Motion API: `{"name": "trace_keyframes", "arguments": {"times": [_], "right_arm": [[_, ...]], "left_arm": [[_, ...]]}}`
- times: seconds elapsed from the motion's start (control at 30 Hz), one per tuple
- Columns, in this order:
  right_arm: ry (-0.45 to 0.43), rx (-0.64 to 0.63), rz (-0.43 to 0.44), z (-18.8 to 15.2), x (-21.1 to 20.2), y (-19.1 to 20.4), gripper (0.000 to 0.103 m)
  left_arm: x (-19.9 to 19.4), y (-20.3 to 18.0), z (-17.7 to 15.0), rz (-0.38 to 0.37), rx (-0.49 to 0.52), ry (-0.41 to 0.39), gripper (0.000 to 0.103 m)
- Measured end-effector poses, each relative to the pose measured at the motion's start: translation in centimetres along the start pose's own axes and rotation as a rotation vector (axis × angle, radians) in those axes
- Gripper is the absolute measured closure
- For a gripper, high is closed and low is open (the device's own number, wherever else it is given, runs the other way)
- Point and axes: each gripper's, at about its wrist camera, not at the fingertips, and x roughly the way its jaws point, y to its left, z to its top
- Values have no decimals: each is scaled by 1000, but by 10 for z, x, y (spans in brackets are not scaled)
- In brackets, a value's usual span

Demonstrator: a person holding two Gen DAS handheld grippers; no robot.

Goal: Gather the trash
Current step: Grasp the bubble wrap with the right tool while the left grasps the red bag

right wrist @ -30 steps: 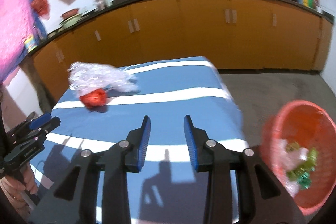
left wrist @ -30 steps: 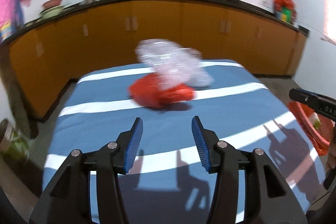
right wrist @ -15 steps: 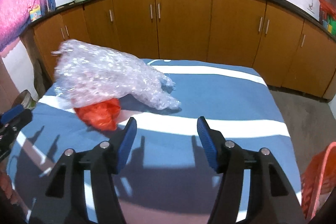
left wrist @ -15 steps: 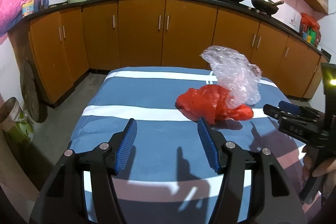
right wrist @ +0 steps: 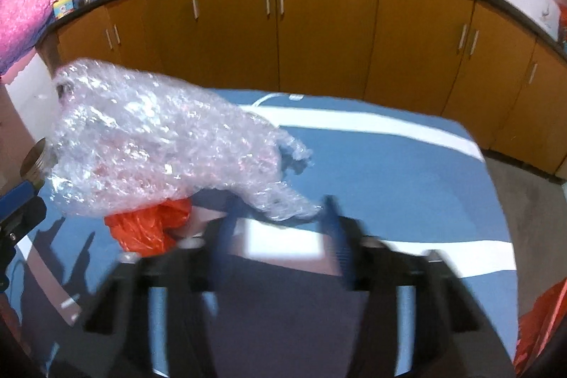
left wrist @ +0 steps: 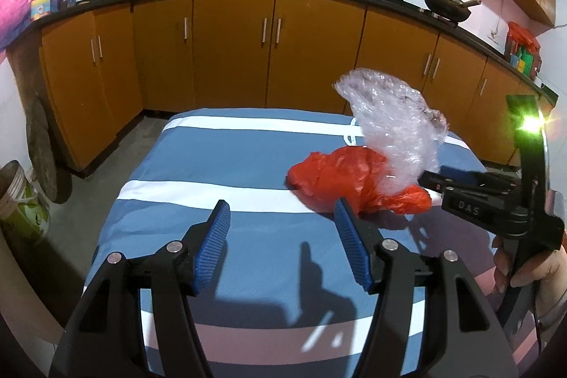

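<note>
Now the right gripper [right wrist: 280,218] (blurred) has just been closing around the bubble wrap [right wrist: 159,144] tail, grip uncertain; the left gripper [left wrist: 281,232] is released.

Left gripper [left wrist: 281,222]: black angular finger arms, ribbed blue pads, one silver screw head on each link. Right gripper [right wrist: 278,218]: same black-and-blue build, blurred in its own view. From the left camera its black body reads "DAS" in pale letters, with a green light on an upright black mount behind.
</note>
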Motion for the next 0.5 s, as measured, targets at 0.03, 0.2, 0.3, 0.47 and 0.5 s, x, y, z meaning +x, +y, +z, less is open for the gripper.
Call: {"name": "trace_keyframes", "arguments": {"times": [0.03, 0.2, 0.3, 0.47, 0.5], "right_arm": [[14, 3, 9, 0, 3, -1, 83], [5, 54, 29, -5, -4, -10, 90], [-12, 124, -5, -14, -16, -26, 91], [-37, 191, -128, -33, -41, -54, 91], [-42, 191, -145, -37, -46, -57, 91]], "left_arm": [[1, -1, 0, -1, 0, 2, 42], [1, -9, 2, -21, 11, 10, 39], [-2, -16, 3, -33, 26, 1, 35], [-2, -31, 6, -57, 52, -4, 33], [-1, -34, 7, -63, 55, -4, 32]]}}
